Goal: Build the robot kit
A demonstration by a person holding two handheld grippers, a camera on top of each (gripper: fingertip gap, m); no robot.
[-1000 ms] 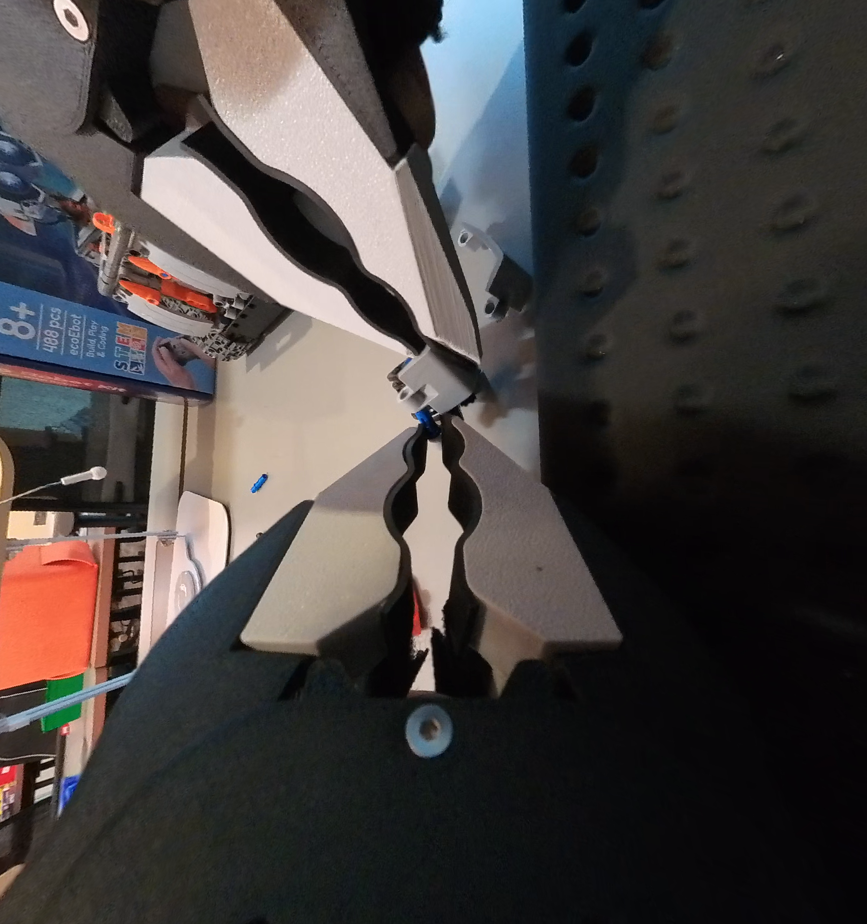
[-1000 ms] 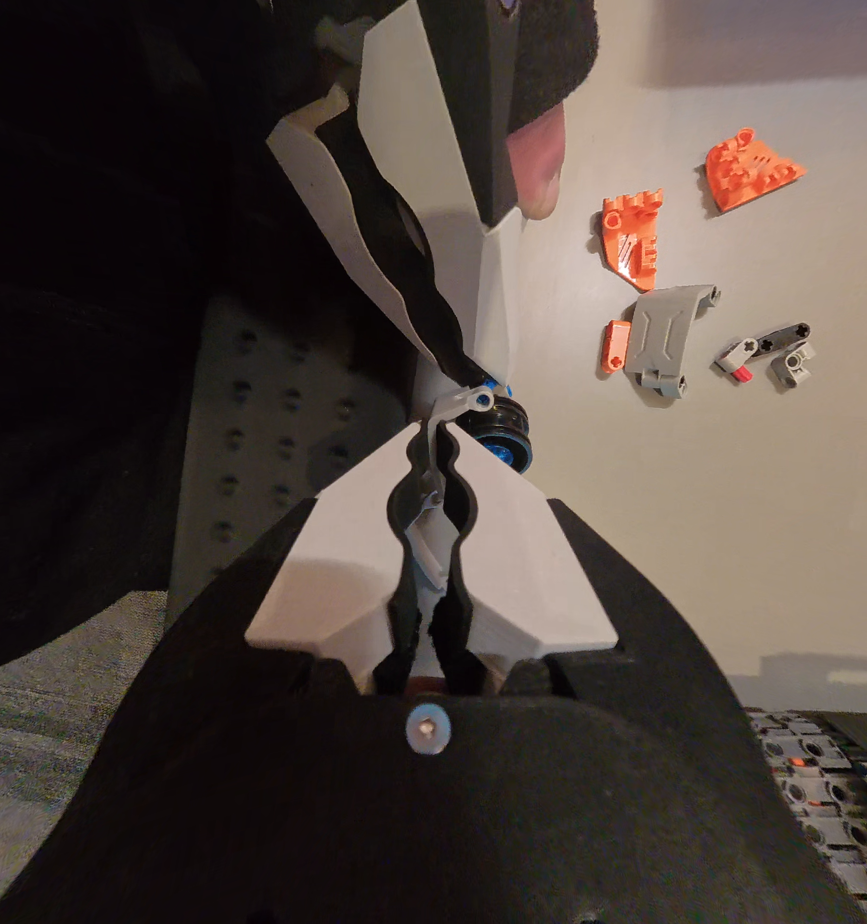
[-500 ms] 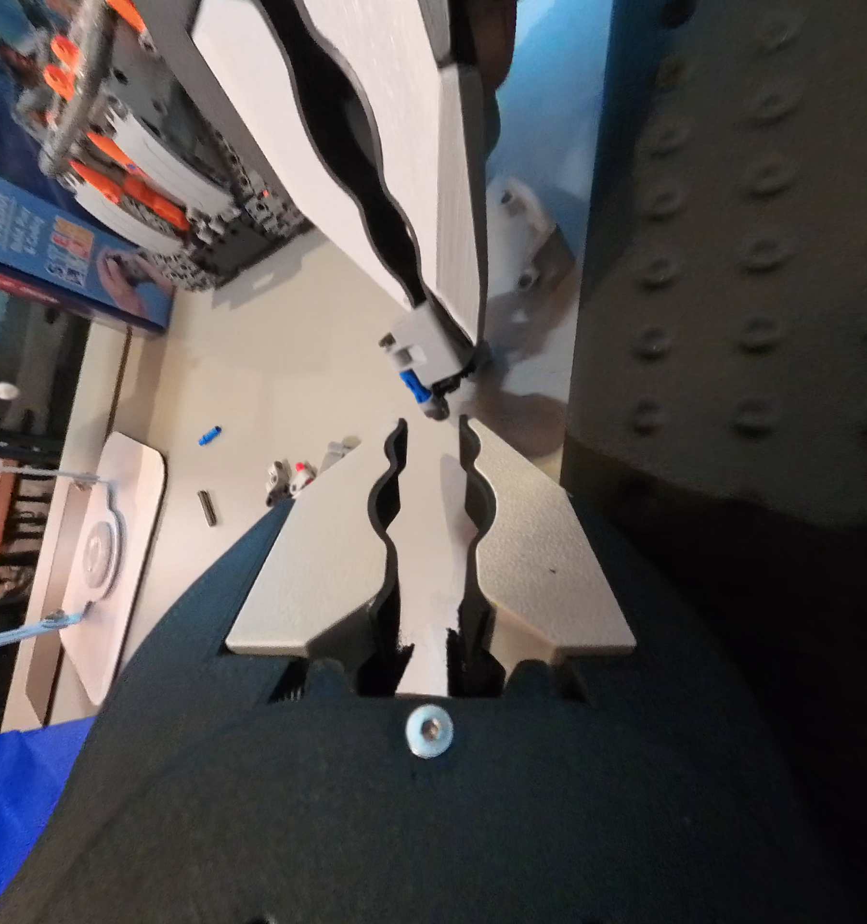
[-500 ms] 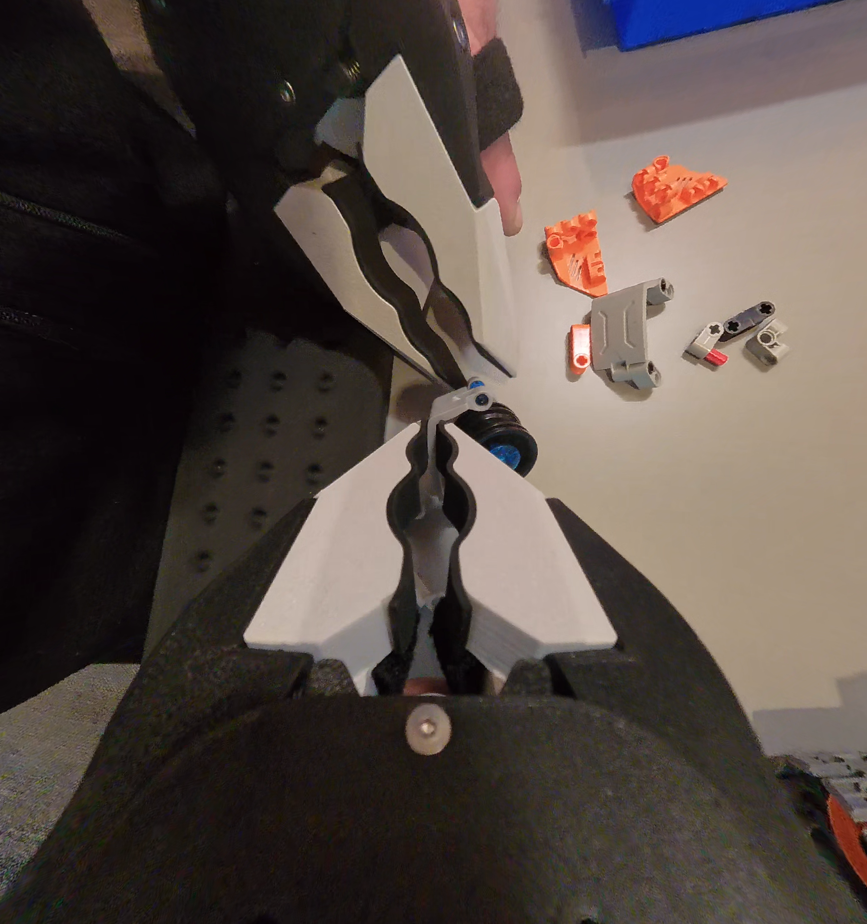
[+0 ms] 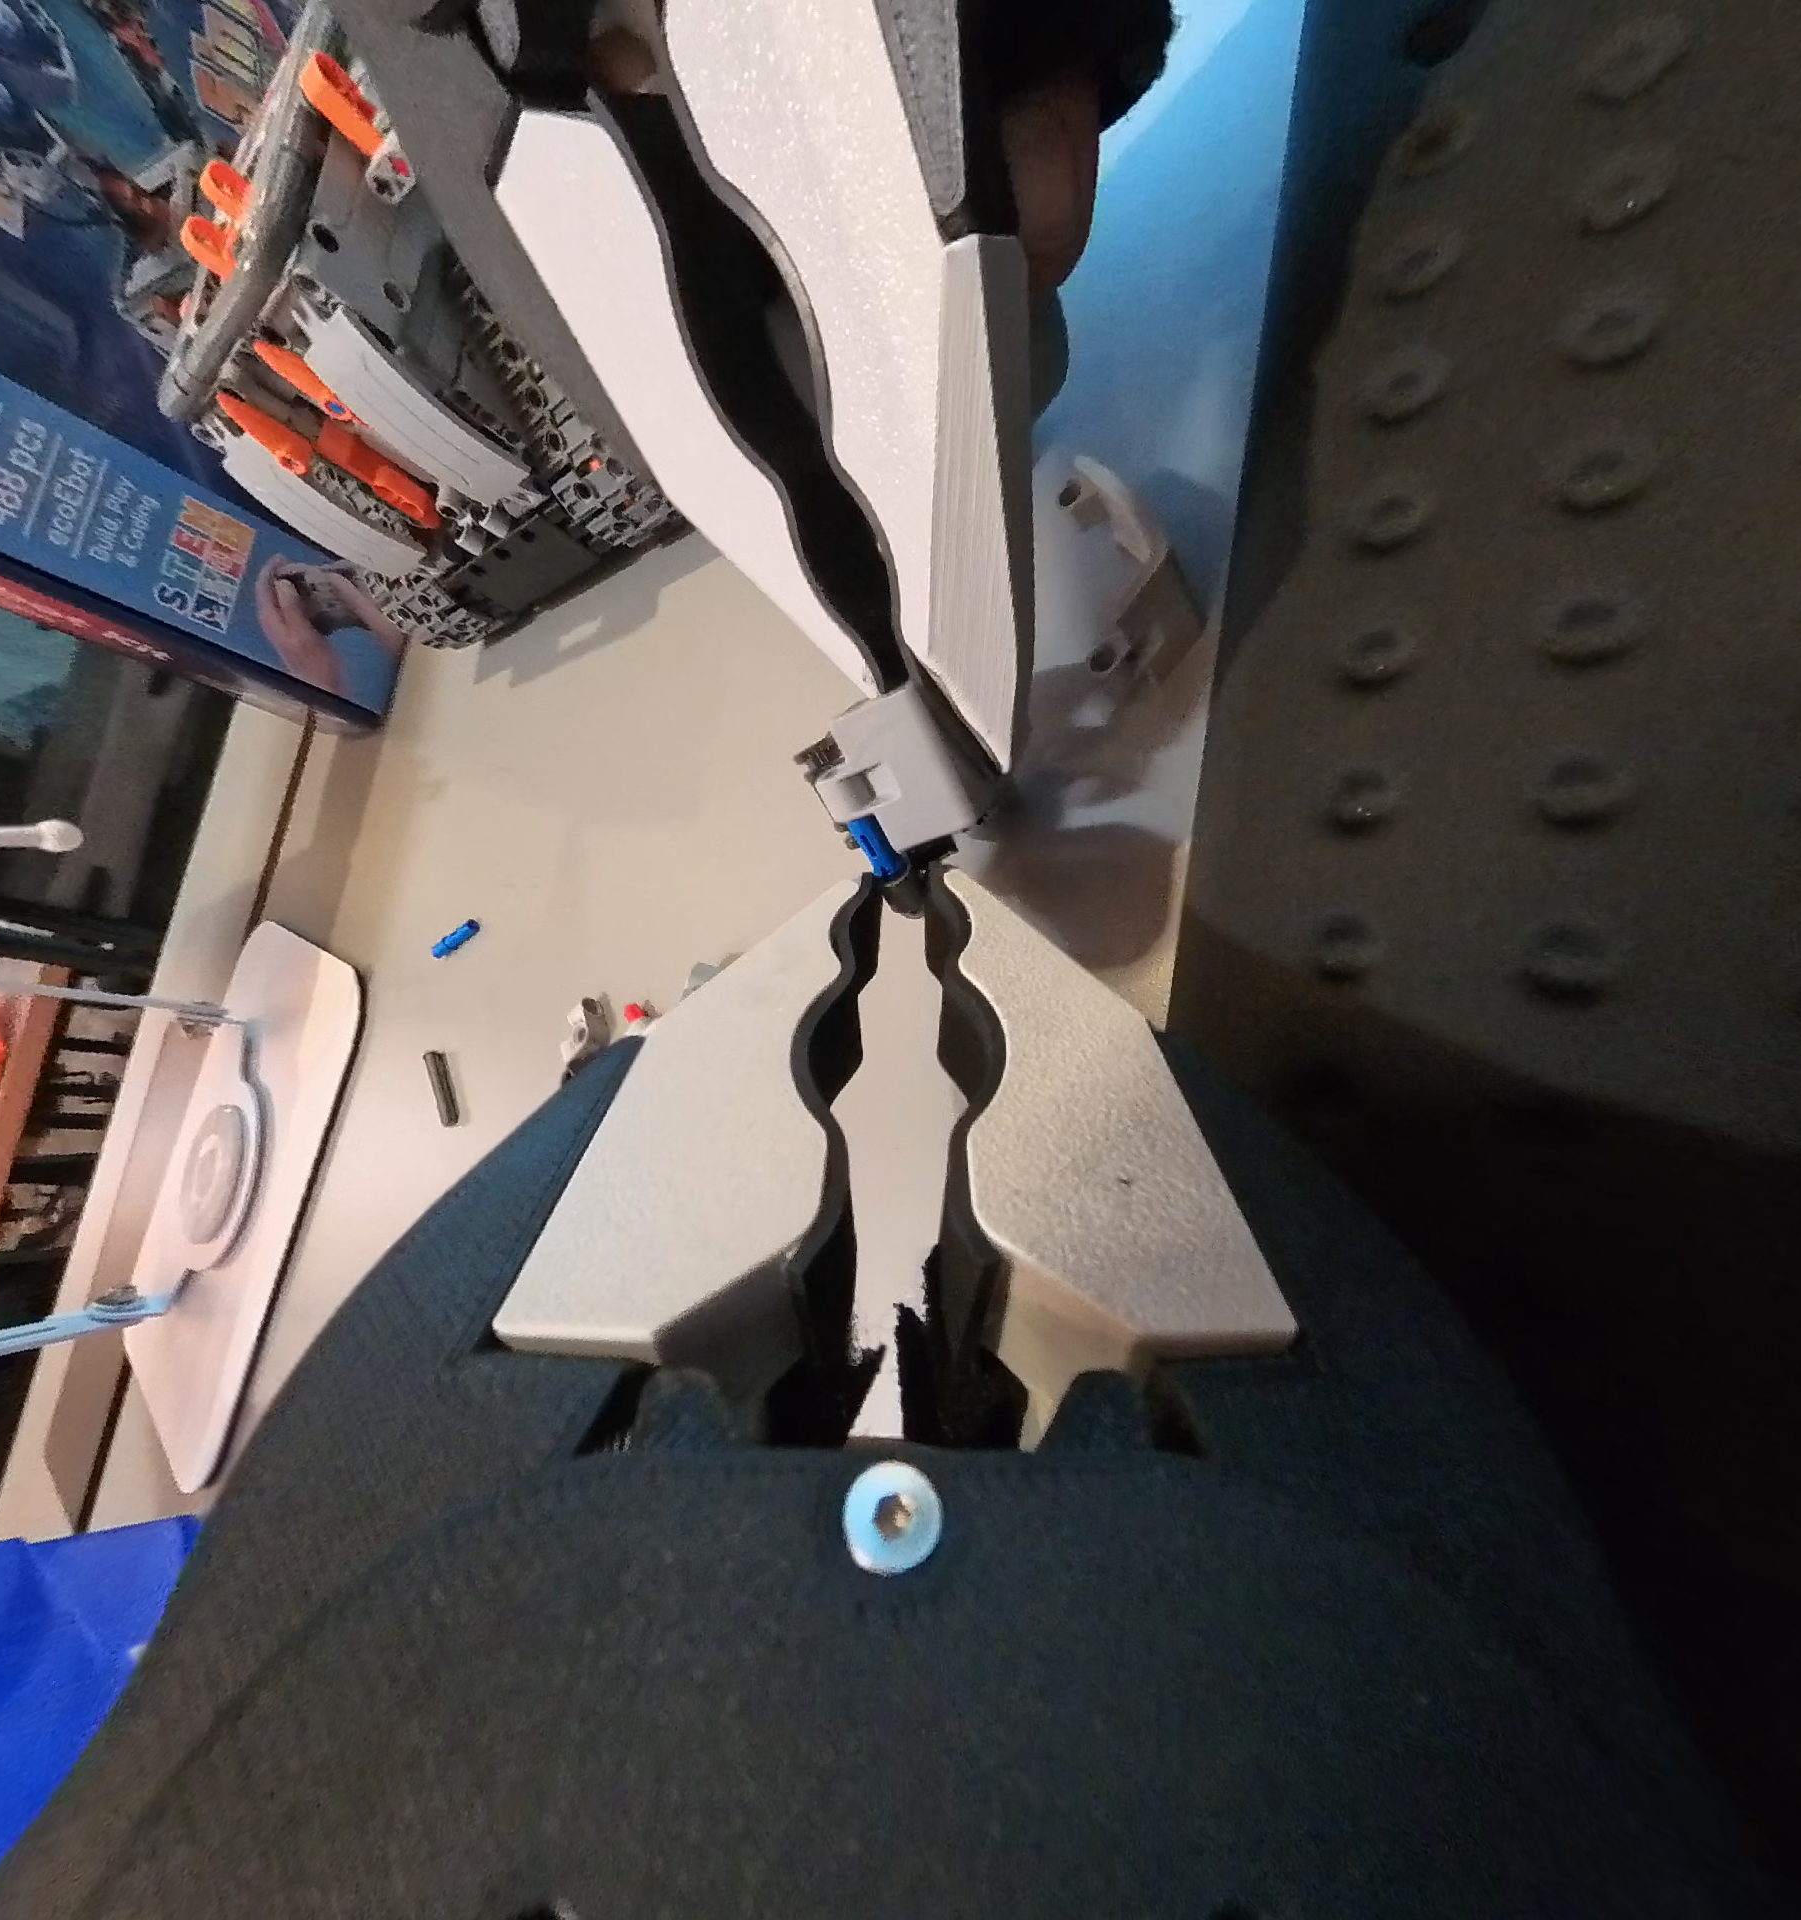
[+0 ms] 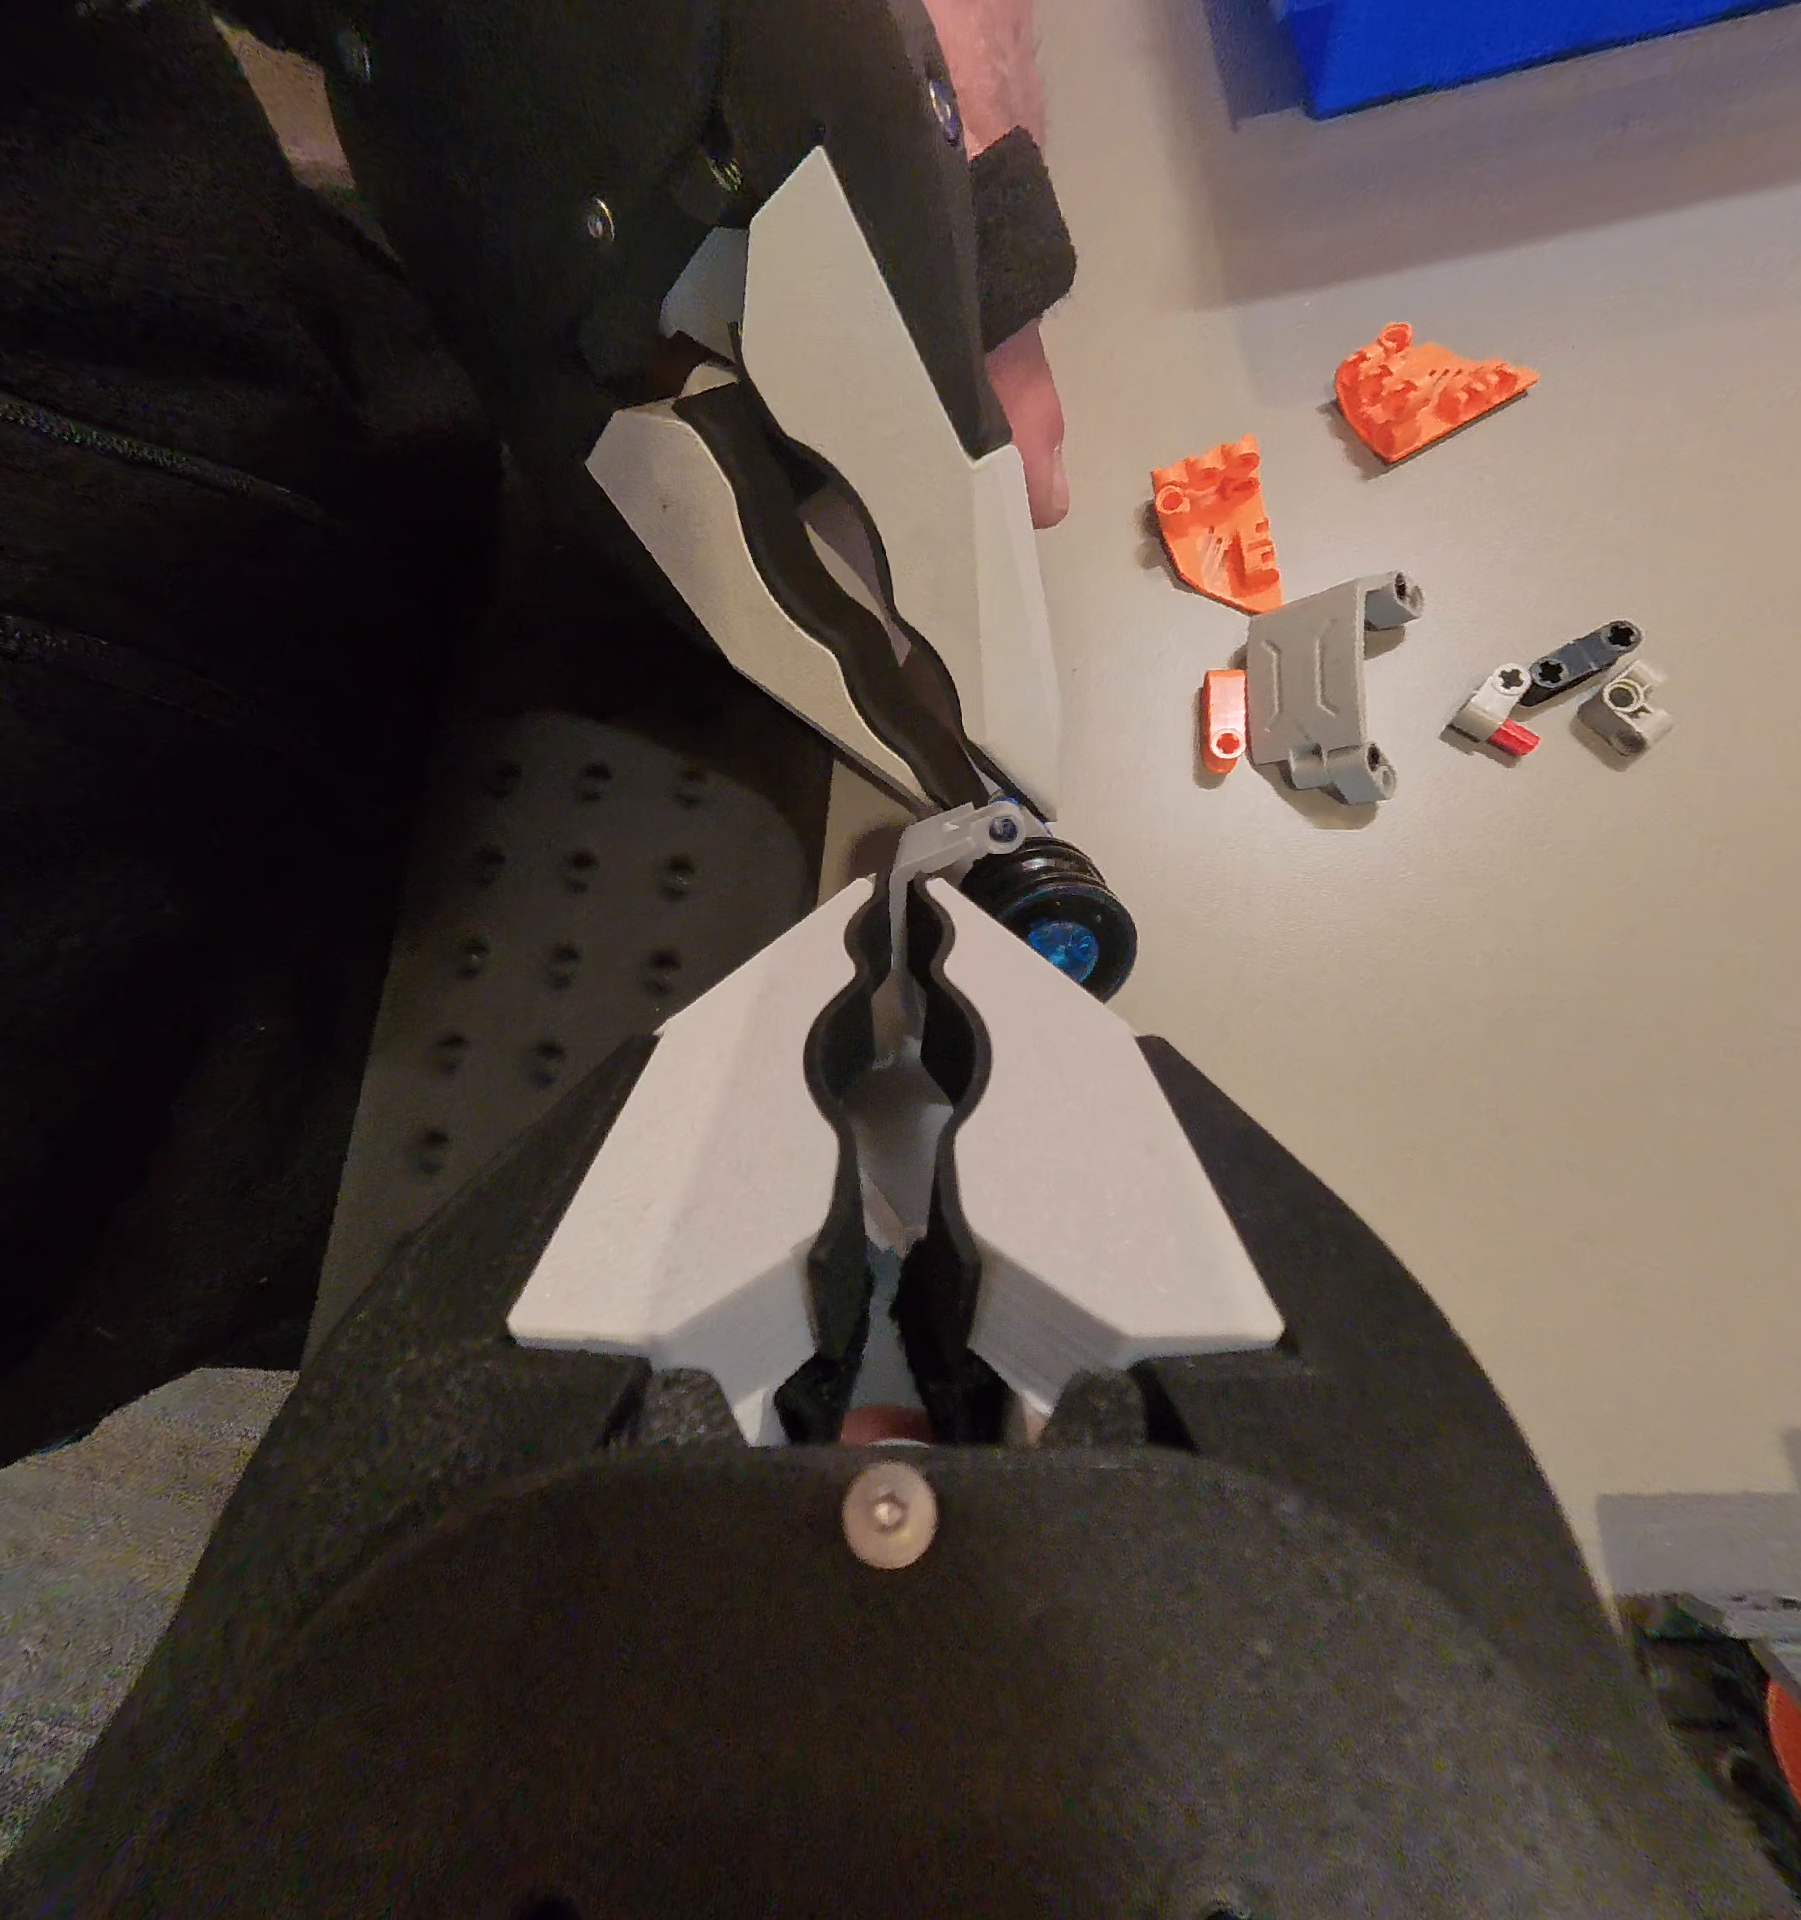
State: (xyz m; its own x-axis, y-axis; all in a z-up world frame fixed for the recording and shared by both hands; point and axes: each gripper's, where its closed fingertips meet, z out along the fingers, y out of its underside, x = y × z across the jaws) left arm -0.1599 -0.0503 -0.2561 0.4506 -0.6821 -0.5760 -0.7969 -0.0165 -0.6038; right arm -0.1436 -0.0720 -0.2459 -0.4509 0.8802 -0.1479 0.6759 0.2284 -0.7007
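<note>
Right gripper [image 6: 901, 894] jaws clamp a grey panel piece [image 6: 911, 940], long axis along the fingers, black wheel [image 6: 1057, 914] at its far end. Left gripper [image 5: 901, 894] jaws sit narrowly parted around the blue pin [image 5: 875, 844]; grip uncertain.

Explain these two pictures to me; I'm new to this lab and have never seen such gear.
No robot here: a person holds a two-finger gripping tool in each hand, with a camera on each looking along its fingers. One picture comes from the left tool, the other from the right tool; each also shows the other tool opposite. The right tool is clamped on a small grey connector. The left tool seems to pinch the black wheel pinned to it. Loose orange pieces and a grey panel lie on the beige table; a half-built model stands farther off.
</note>
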